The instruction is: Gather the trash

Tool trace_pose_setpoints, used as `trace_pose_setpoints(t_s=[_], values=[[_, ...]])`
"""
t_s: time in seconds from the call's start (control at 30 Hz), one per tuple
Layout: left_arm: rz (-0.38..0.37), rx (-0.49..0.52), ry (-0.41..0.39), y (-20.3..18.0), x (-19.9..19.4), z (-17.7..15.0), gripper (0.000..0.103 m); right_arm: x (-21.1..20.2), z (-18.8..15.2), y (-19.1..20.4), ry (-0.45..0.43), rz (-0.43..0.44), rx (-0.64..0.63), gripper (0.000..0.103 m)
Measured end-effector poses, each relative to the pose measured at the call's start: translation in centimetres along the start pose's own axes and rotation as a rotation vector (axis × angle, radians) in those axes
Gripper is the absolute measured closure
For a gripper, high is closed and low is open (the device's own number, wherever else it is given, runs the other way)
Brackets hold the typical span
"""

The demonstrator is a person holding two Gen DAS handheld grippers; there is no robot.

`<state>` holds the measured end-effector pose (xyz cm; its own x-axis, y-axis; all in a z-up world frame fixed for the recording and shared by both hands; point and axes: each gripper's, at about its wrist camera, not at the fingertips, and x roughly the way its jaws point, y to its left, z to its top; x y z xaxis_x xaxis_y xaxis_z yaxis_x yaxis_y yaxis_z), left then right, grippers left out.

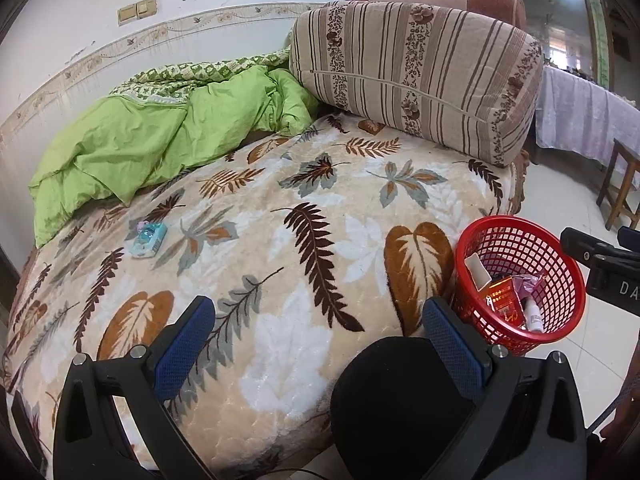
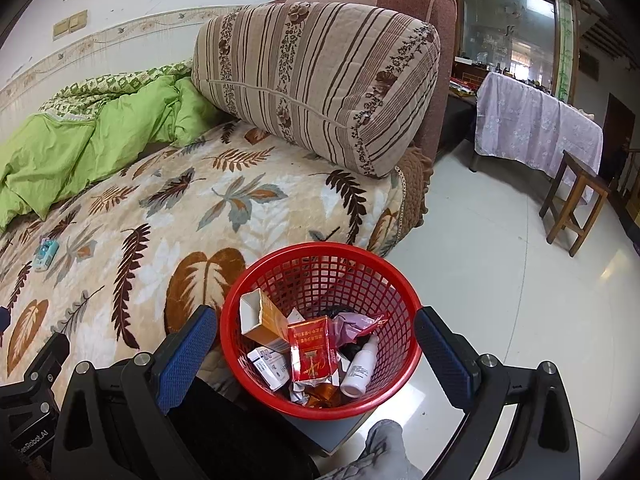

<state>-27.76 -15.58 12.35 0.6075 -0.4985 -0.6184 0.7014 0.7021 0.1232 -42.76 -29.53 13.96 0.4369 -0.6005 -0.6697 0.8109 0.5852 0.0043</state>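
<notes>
Nearest the lens in the left wrist view, the left gripper [image 1: 318, 336] shows two blue-padded fingers [image 1: 184, 346] with jaws wide apart and nothing between them, held above the leaf-patterned blanket [image 1: 280, 220] that covers the bed. A dark rounded shape, not identifiable, sits low in that view by the inner finger. In the right wrist view, the right gripper [image 2: 316, 346] likewise has its jaws spread wide, one finger on either side of the red mesh basket [image 2: 276, 276]; whether the pads touch the basket wall cannot be told.

The basket stands beside the bed's near edge on a dark flat support, above the pale tiled floor [image 2: 500, 280]. Inside it lie an open orange carton [image 2: 262, 318], a red cigarette pack [image 2: 310, 350], a small white box with blue print [image 2: 268, 368], a white spray bottle [image 2: 360, 368] and a crumpled pink wrapper [image 2: 352, 322].

One item lies on the blanket well apart from the basket: a small light-blue packet [image 1: 149, 240], flat on the pile toward the far-left side of the bed.

Behind it a green quilt [image 1: 152, 144] is bunched against the wall, and a striped cushion [image 1: 416, 76] leans on the brown headboard [image 2: 416, 0]. Farther off stand a cloth-covered surface [image 2: 532, 124] and a wooden stool [image 2: 576, 204].
</notes>
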Motion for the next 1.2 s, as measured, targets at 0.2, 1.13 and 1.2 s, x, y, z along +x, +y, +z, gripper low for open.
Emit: trace_pose_setpoints(t_s=[0.2, 1.13, 1.2], values=[[-0.003, 0.007, -0.001, -0.16, -0.02, -0.08, 0.000, 0.07, -0.05, 0.14, 0.004, 0.001, -0.002, 0.003], [-0.015, 0.004, -0.012, -0.15, -0.37, -0.02, 0.000, 0.28, -0.35, 0.13, 0.011, 0.001, -0.002, 0.003], [-0.016, 0.004, -0.013, -0.14, -0.38, -0.03, 0.000, 0.25, -0.42, 0.12, 0.011, 0.001, -0.002, 0.003]])
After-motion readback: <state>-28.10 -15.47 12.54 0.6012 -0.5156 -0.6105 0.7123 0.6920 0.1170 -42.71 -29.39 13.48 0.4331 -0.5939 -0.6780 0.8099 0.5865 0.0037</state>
